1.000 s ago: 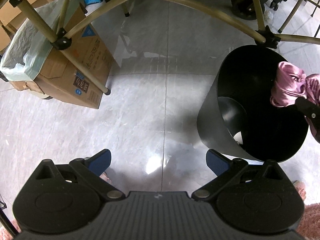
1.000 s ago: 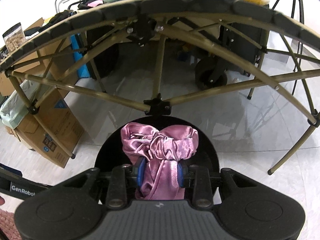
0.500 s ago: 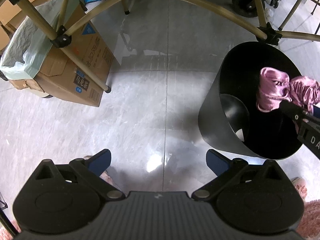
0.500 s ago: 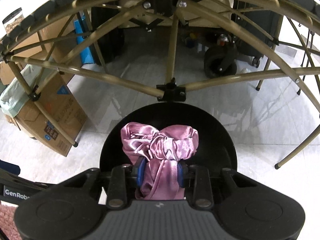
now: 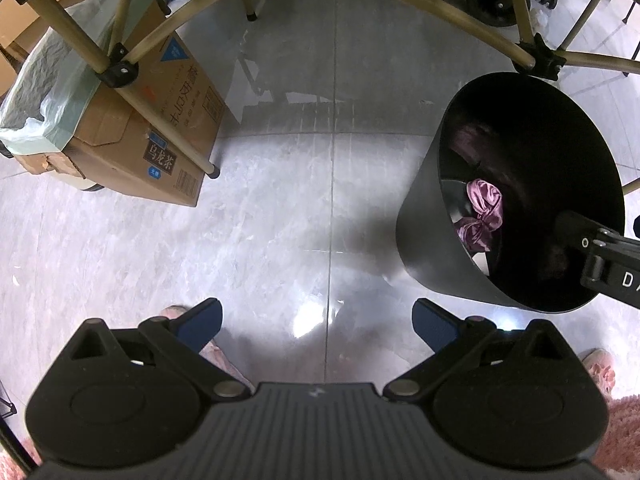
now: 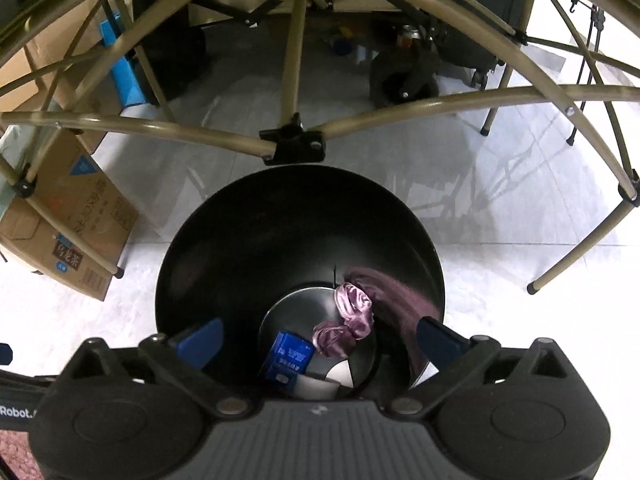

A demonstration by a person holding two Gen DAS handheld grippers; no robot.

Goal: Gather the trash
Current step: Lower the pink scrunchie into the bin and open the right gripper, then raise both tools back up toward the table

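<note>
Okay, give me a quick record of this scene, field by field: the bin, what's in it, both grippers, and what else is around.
bin: black bin standing on the pale tiled floor
contents: pink satin cloth lying at the bottom beside a blue carton
right gripper: right gripper over the bin mouth, jaws opening, nothing between them
left gripper: left gripper open, empty, pointing down at the floor
nearby: cardboard box lined with a pale green bag; folding frame of tan tubes above the bin
</note>
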